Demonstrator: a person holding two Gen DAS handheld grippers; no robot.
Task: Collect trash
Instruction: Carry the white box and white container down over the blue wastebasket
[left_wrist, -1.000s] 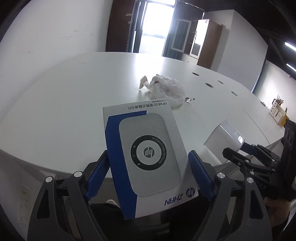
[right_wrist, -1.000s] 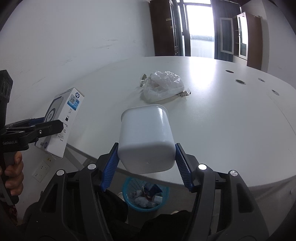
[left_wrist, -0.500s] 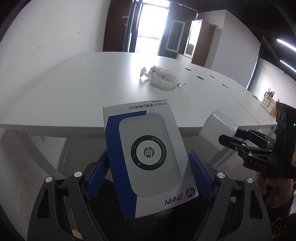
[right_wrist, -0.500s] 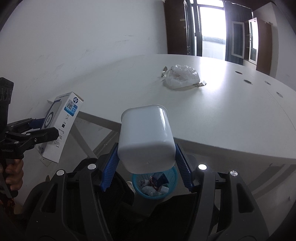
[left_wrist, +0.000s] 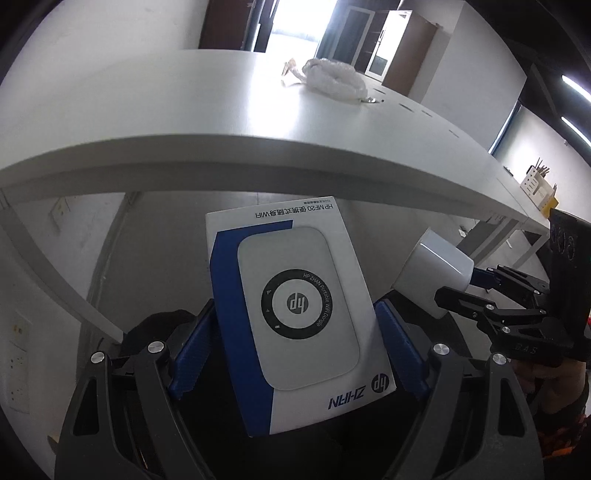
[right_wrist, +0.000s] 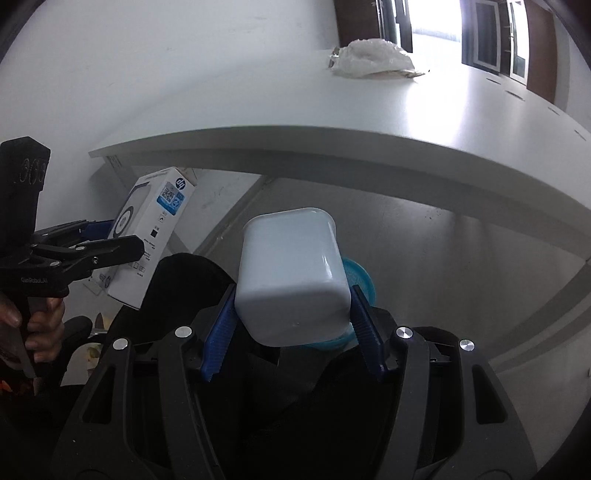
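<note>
- Both tongs have dropped below the edge of the white surface (left_wrist: 221, 122), which earlier lay beneath them.
- Left tongs (left_wrist: 295, 343) clench a blue-and-white HP box (left_wrist: 295, 314).
- Right tongs (right_wrist: 293, 325) clench a white tub (right_wrist: 291, 273); a blue bin (right_wrist: 360, 277) peeks out at its 3 o'clock.
- Crumpled plastic wrap (right_wrist: 373, 59) sits on the surface at 12 o'clock.
</note>
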